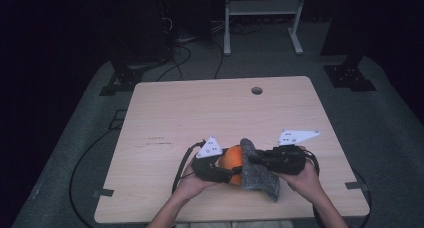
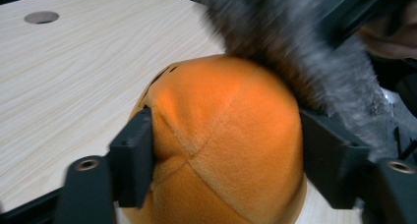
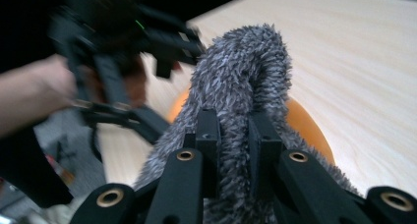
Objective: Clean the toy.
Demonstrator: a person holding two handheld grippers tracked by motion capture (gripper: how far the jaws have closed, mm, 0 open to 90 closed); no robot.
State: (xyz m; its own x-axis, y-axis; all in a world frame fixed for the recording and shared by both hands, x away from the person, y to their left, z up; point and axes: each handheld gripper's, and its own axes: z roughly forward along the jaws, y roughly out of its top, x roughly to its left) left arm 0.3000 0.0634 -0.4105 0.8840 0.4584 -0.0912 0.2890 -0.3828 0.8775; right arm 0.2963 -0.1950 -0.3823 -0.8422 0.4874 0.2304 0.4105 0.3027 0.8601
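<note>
1. Black jaws of the left gripper (image 2: 221,170) rise closest in the left gripper view, pressed against both sides of an orange plush ball (image 2: 221,145); the left pad dents the fabric, so the ball is pinched firmly.
2. That ball sits near the table's front edge in the high view, between the two hands, with the left hand (image 1: 192,180) cradling its gripper (image 1: 220,169) from the left.
3. A grey fuzzy cloth (image 3: 246,81) drapes over the ball's far side. The right gripper (image 3: 235,150) pinches a fold of it, jaws almost together with only the pile between them.
4. I judge the hold is split on purpose: one gripper steadies the ball while the other pulls the cloth over or off it; which way, I cannot tell.
5. The cloth's lower end (image 1: 267,180) hangs down toward the tabletop by the right hand (image 1: 305,180).
6. The table (image 1: 200,113) is bare wood beyond the hands, with a round hole (image 1: 257,90) near the far edge, so there is wide room forward and to both sides.
7. The front edge lies just behind the work; a dropped ball could roll off there.
</note>
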